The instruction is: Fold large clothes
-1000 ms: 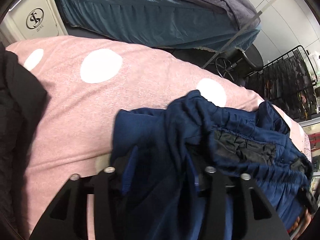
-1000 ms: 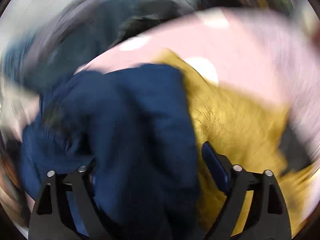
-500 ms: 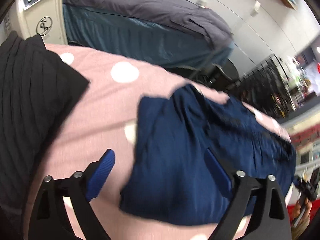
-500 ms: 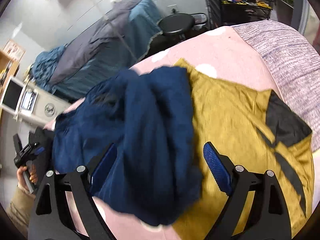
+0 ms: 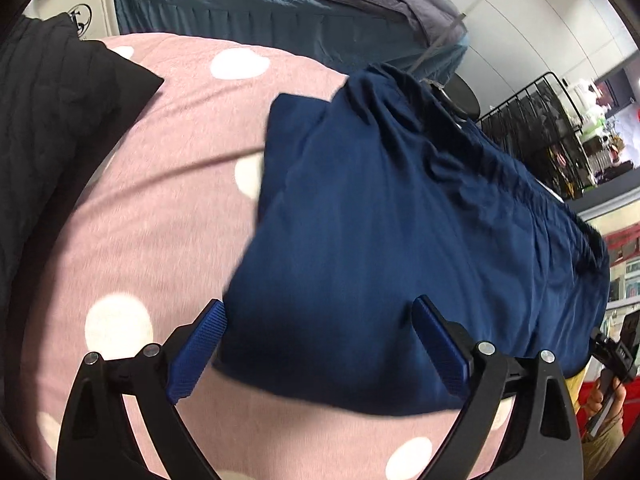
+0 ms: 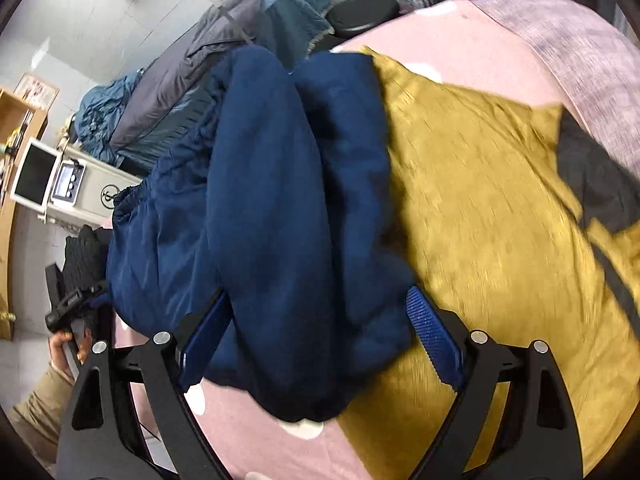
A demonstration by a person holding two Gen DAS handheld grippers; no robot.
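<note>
Two grippers' jaws apart over folded, creased navy trousers point(image 5: 400, 220) on pink spread point(image 5: 160, 220).

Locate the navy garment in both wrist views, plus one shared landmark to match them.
Left wrist: navy garment fills centre-right, on the pink dotted cover.
Right wrist: navy garment centre-left, overlapping the mustard garment.
Shared landmark: the grey-and-teal bed behind.
</note>
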